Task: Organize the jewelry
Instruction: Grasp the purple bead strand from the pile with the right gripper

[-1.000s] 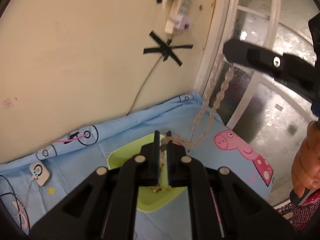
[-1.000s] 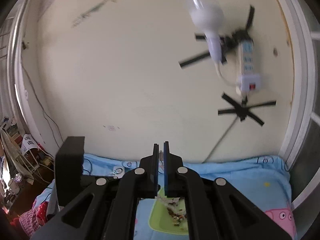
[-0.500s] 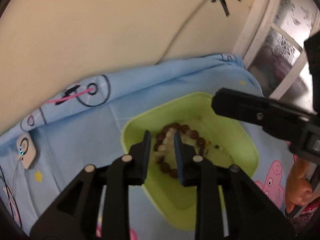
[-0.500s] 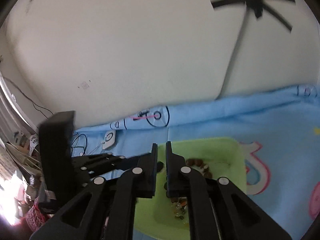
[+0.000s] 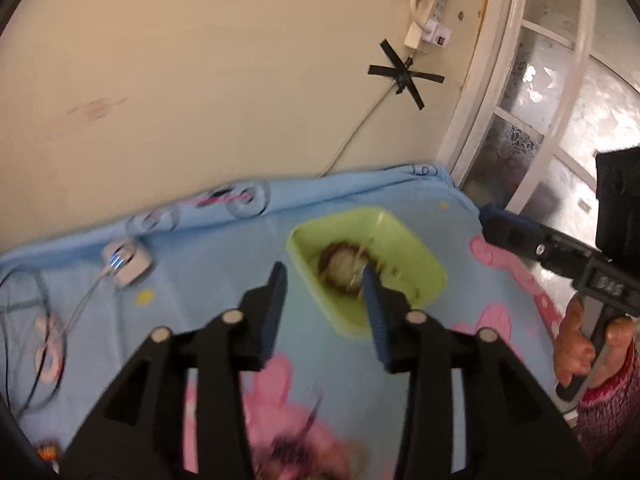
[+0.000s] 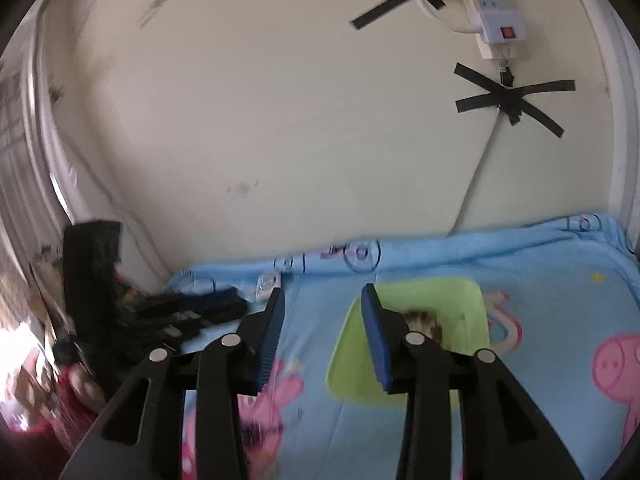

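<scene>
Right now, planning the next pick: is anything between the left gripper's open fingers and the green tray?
Nothing. In the left wrist view, only bare blue blanket lies between the left gripper and the green tray, which holds the bead bracelet.

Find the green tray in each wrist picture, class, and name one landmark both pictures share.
Left wrist view: the green tray sits right of centre on the blue blanket, behind the right-hand fingertip.
Right wrist view: the tray lies low and right of centre, partly hidden by the right-hand finger.
Shared landmark: the black tape cross on the wall, below the power strip.
</scene>
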### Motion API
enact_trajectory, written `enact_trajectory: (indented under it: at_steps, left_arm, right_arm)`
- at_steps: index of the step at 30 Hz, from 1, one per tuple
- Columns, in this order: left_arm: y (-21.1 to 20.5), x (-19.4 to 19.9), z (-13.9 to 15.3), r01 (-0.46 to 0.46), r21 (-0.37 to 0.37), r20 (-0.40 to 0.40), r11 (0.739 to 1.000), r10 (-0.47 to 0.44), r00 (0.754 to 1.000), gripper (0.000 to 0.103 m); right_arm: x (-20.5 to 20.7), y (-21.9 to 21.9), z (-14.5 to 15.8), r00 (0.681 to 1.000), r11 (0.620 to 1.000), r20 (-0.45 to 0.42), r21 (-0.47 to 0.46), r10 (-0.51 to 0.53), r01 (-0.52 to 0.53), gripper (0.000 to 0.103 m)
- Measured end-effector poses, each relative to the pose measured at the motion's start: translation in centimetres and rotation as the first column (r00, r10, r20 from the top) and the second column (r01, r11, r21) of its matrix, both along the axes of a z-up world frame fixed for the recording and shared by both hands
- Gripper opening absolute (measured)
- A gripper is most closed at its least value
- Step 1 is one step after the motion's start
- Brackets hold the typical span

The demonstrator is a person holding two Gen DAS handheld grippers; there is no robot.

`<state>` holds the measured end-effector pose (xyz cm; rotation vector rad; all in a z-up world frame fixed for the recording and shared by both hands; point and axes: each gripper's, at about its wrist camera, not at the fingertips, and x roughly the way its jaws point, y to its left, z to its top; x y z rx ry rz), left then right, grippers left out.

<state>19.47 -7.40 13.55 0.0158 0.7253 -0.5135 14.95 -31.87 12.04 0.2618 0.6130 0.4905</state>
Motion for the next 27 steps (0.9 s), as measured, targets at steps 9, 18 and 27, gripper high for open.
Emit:
enact_trajectory:
  at_steps: [9, 18, 27]
  left_arm:
    - [7.7, -8.9, -9.5, -0.094, 0.067, -0.125, 0.993, 0.102, 0.987, 0.038]
    - [6.0, -11.4, -15.2, -0.074, 0.222, -0.075, 0.972, 0.093, 0.993, 0.027]
    - [14.0, -13.7, -14.2, -0.172, 0.088, -0.155, 0.981, 0.184, 0.971, 0.025]
  right_arm:
    - [-4.8, 8.8, -11.7, 0.965, 0.974, -0.227, -0.152, 0.129, -0.165, 0.007]
    - [-5.7, 11.4, -12.6, 0.980, 0.893, -0.196, -0.435, 0.035, -0.119, 0.000]
    - [-5.5, 8.0, -10.4, 0.968, 0.964, -0.248, -0.244, 0.047, -0.109, 0.000]
